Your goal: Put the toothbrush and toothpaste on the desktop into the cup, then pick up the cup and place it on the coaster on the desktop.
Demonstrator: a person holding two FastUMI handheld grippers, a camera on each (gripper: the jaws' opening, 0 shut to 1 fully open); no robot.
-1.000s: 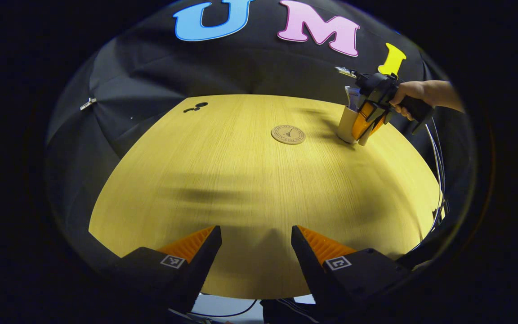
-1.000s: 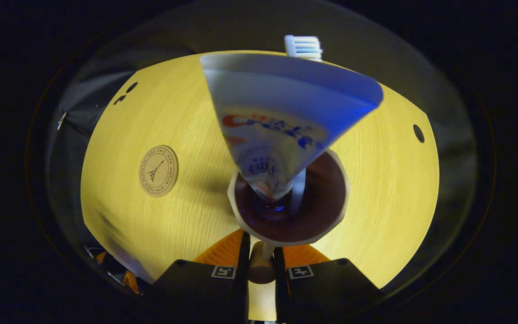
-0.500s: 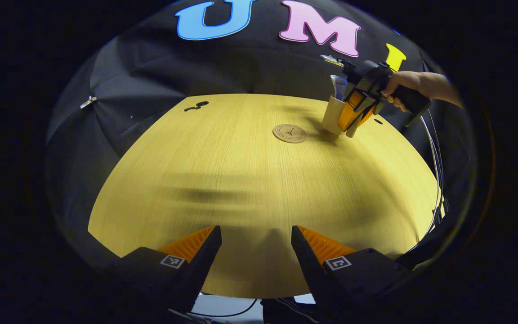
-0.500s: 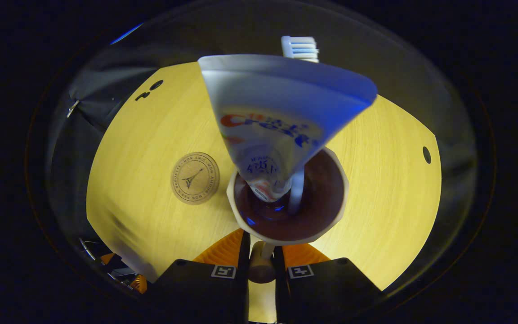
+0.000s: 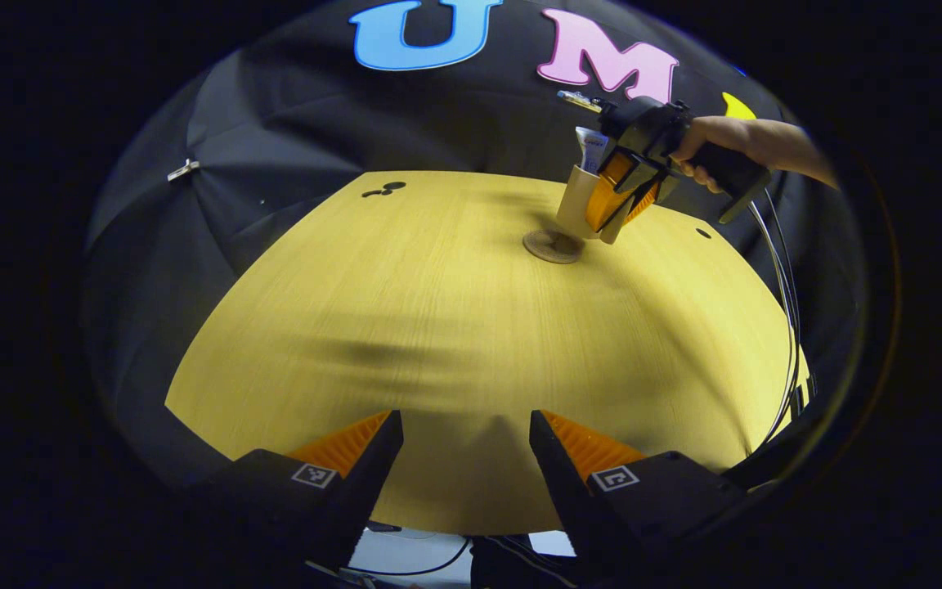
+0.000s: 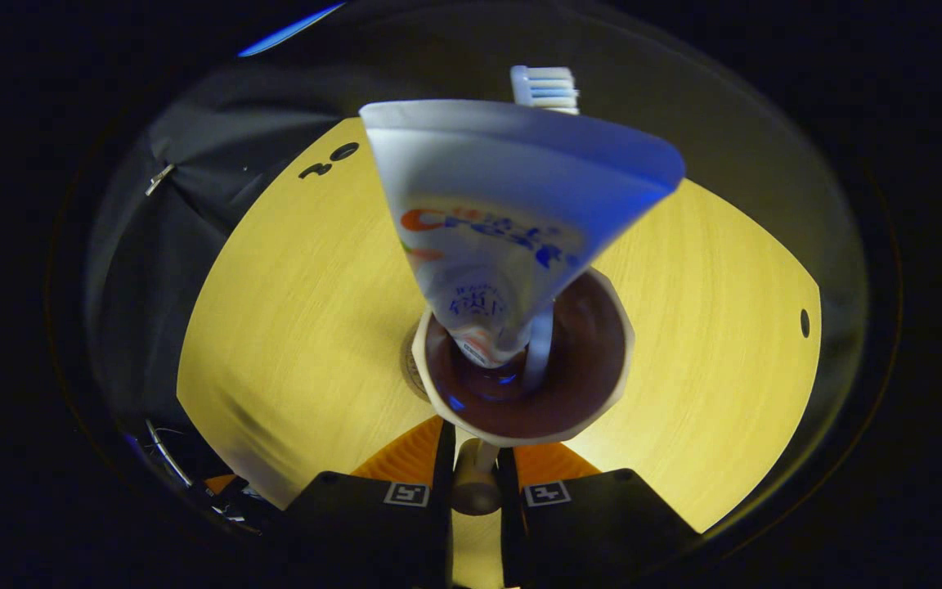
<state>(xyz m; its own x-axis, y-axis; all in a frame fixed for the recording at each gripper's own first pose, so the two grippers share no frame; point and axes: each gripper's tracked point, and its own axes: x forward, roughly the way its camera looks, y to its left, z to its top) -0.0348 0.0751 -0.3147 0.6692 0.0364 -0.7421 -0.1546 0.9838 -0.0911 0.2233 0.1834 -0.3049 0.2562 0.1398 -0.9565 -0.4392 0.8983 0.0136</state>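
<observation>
A cream cup [image 6: 520, 425] with a dark inside holds a white toothpaste tube [image 6: 512, 221] and a toothbrush whose bristled head [image 6: 547, 86] sticks up behind it. My right gripper [image 6: 475, 470] is shut on the cup's handle [image 6: 473, 483]. In the left gripper view the cup [image 5: 576, 203] hangs tilted just above the round cork coaster [image 5: 551, 245], carried by the right gripper [image 5: 614, 192] in a person's hand [image 5: 696, 147]. Only a sliver of the coaster [image 6: 408, 368] peeks out left of the cup. My left gripper [image 5: 465, 450] is open above the table's near edge, holding nothing.
The yellow wooden table [image 5: 438, 327] has dark cable holes at the far left [image 5: 385, 190] and right [image 5: 700, 233]. Cables [image 5: 790, 311] run down its right edge. Black cloth wall stands behind.
The right gripper has carried the cup leftwards from the table's right side to over the coaster, which is now mostly hidden beneath it. My left gripper has barely moved.
</observation>
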